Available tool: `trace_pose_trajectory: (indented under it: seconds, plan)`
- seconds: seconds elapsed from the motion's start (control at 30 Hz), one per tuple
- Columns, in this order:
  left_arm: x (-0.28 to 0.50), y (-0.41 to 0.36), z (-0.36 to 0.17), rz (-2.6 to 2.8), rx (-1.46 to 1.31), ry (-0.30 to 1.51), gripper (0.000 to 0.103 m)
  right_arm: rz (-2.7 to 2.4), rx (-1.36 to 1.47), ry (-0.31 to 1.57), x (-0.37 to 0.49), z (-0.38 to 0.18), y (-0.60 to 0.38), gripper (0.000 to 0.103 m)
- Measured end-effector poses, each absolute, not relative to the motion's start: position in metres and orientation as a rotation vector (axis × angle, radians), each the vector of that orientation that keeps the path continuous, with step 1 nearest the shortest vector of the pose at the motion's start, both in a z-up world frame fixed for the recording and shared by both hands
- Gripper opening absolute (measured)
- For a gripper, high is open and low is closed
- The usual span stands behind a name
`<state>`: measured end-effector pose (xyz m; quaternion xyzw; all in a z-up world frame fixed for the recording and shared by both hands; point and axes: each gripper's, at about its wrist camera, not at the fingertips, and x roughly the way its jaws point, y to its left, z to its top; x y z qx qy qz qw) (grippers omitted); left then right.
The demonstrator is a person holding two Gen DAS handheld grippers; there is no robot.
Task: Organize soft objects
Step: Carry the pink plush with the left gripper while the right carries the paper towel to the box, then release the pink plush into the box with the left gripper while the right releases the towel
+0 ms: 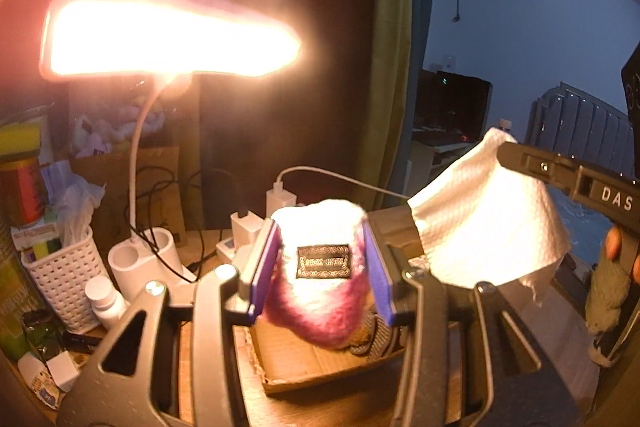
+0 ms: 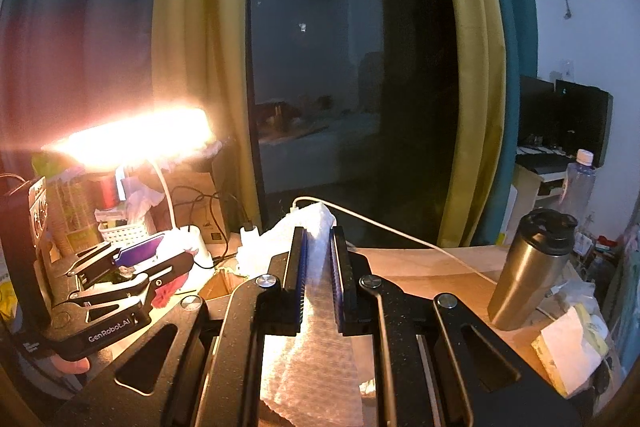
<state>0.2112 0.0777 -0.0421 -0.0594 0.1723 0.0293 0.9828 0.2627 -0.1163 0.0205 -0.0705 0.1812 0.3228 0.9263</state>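
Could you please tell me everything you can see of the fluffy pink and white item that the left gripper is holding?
The fluffy item looks like soft fleece or fur, white on top and shading to magenta-pink below, with a dark rectangular patterned label sewn on its front. It hangs bunched between the left gripper's purple-padded jaws, which press on both sides, above an open cardboard box.

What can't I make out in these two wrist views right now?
- Open cardboard box, left wrist view: its inside is mostly hidden behind the fluffy pink-and-white knit item clamped in the left gripper.
- Black label on that item: lettering too small to read.
- Lit desk lamp, both views: glare washes out the clutter behind.
- White paper towel in the right gripper, right wrist view: lower edge cut off by the frame.
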Motion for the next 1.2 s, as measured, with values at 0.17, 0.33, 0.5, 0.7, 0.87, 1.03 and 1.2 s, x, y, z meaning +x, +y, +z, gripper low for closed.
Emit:
trace_pose_trajectory:
  seconds: [0.17,0.33,0.5,0.7,0.87,1.03,1.2]
  plan:
    - [0.223,0.080,-0.054,0.062,-0.127,0.371,0.043,0.672,-0.148,0.392,0.273,0.011,-0.110,0.012]
    - [0.238,0.082,-0.070,0.065,-0.130,0.419,0.043,0.682,-0.150,0.424,0.284,-0.002,-0.103,0.012]
    - [0.251,0.086,-0.088,0.066,-0.147,0.473,0.043,0.685,-0.160,0.461,0.295,-0.016,-0.093,0.012]
    - [0.264,0.089,-0.106,0.061,-0.156,0.530,0.045,0.688,-0.160,0.502,0.305,-0.034,-0.083,0.012]
    - [0.270,0.092,-0.113,0.075,-0.171,0.573,0.053,0.693,-0.171,0.536,0.310,-0.050,-0.076,0.012]
    - [0.268,0.096,-0.112,0.060,-0.198,0.567,0.061,0.698,-0.191,0.586,0.317,-0.068,-0.066,0.012]
    - [0.266,0.098,-0.111,0.067,-0.211,0.569,0.061,0.680,-0.229,0.632,0.327,-0.086,-0.053,0.012]
